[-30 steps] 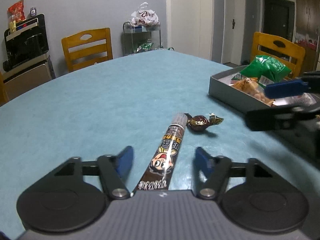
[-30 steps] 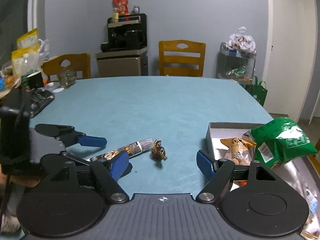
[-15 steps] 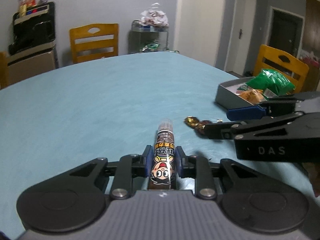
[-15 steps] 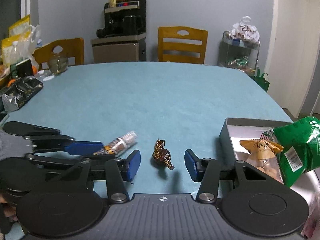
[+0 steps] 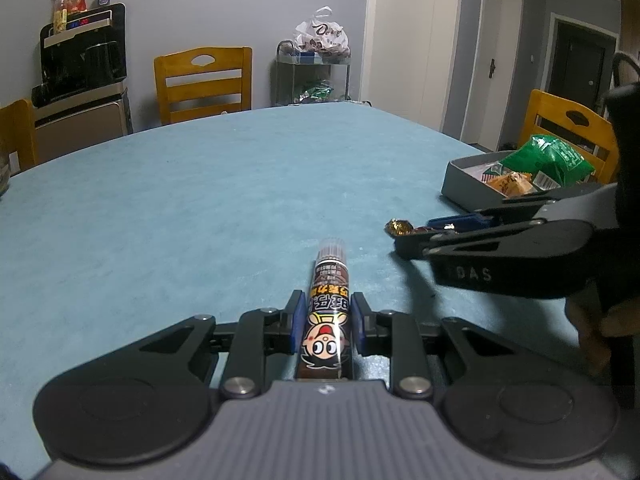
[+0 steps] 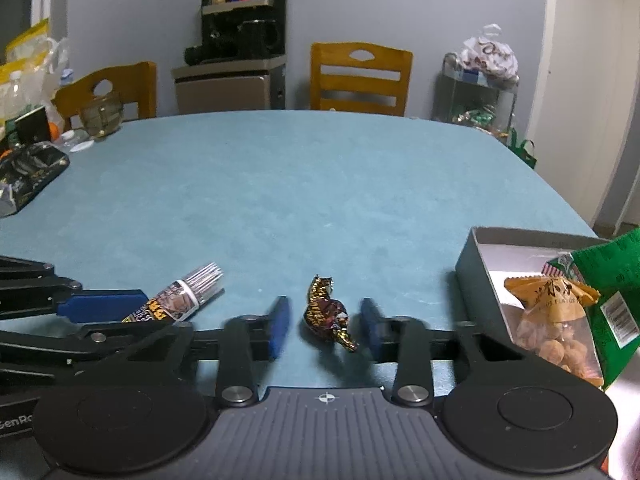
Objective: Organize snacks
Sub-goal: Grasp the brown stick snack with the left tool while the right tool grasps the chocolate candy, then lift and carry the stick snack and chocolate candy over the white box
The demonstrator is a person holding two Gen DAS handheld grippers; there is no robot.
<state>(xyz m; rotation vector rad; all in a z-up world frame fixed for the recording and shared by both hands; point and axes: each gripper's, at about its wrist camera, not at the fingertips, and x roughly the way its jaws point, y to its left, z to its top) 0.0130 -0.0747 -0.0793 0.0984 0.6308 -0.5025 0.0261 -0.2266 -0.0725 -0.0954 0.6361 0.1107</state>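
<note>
A brown snack stick [image 5: 327, 312] with a cartoon face lies on the blue table, and my left gripper [image 5: 326, 316] is shut on its near half. In the right wrist view the stick [image 6: 180, 298] pokes out past the left gripper [image 6: 120, 318]. A gold-and-brown wrapped candy [image 6: 326, 312] lies between the blue pads [image 6: 278, 326] of my right gripper [image 6: 324, 326]. Those jaws are closing, with a thin gap still showing on each side of the candy. From the left wrist view the candy [image 5: 400, 227] sits at the tips of the right gripper [image 5: 428, 234].
A grey box [image 6: 476, 276] at the right holds a green bag [image 6: 612, 280] and a packet of nuts [image 6: 556, 320]. A black packet [image 6: 28, 172] and a glass jar [image 6: 100, 116] stand at the far left. Wooden chairs [image 5: 204, 80] ring the table.
The left gripper closed on the snack stick and has held it since. The right gripper came down and forward over the candy, and its jaws narrowed around it.
</note>
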